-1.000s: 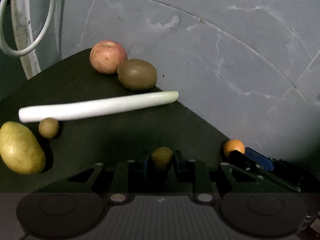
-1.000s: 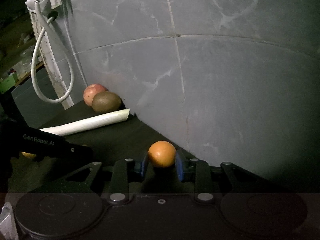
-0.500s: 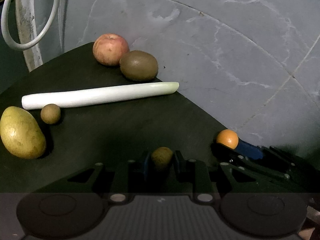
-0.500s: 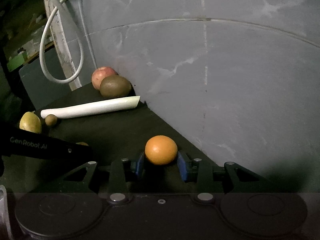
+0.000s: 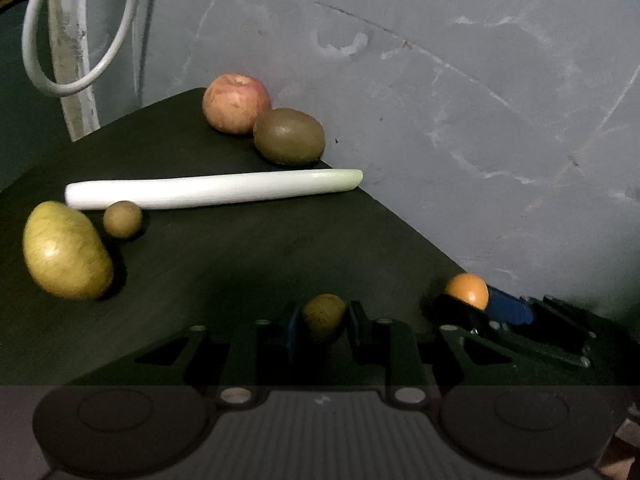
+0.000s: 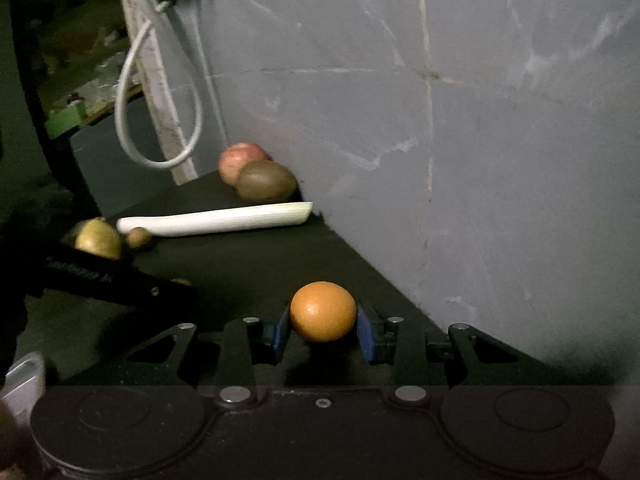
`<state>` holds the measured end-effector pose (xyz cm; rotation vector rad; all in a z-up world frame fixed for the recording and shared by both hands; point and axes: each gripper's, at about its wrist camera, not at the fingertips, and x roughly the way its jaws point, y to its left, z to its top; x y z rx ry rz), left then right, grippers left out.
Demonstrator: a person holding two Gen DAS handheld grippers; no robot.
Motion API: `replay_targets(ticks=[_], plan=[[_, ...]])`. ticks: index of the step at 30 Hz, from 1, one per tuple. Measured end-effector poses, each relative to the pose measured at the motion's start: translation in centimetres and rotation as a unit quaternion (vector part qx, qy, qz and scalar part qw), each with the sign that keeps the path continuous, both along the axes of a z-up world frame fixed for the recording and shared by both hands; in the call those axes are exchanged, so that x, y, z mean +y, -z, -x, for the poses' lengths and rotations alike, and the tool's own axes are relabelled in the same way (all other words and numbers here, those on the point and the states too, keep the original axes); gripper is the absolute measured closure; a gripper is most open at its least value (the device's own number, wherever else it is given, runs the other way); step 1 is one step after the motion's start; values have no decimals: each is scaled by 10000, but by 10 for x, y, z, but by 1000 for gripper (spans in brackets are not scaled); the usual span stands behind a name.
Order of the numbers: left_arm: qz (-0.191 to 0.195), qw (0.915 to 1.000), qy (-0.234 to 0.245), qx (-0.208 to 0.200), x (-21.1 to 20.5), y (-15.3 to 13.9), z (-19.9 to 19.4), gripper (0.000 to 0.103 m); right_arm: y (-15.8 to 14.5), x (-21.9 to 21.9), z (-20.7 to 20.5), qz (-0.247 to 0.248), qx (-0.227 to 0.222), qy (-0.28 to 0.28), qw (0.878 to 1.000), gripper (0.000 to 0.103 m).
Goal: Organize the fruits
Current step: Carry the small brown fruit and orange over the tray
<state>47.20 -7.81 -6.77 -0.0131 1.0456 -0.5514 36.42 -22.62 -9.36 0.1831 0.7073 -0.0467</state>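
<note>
Both wrist cameras looked forward and downward from close above a dark tabletop (image 5: 248, 280), facing a gray wall (image 6: 500, 160). Both views shared the far apple (image 5: 236, 104), kiwi (image 6: 266, 185) and white stalk (image 5: 212, 189).

I'm seeing a grey marbled wall (image 5: 460, 128) filling the right and upper frame, pale veins and tile seams running across it. A dark tabletop (image 5: 248, 264) is sitting against it. Upper left, a white cable (image 6: 160, 120) is looping beside a chipped white post (image 5: 72, 72). Light is staying dim, shadows pooling low.
</note>
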Motion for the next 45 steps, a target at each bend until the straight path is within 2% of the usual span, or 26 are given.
replay_targets(ticks=[9,20,27,32,36,45], plan=[[310,9990,-297,-120,39,-38,55,75,-37,30,52,-21,-100,-507,9987,66],[414,9977,-419,-334,100,-67,161,75,-59,80,129,26,-79,-1270,9919,66],[382,9971,-641,-178,142,-62,220,75,-55,102,167,43,147,-1754,9844,66],[314,9967,-748,64,160,-49,247,75,-50,119,185,122,431,-2082,9771,66],[224,9959,-847,232,169,-35,259,75,-44,132,192,199,665,-2261,9716,66],[-1,9951,-932,331,173,-19,270,75,-28,151,204,485,1097,-2384,9637,66]])
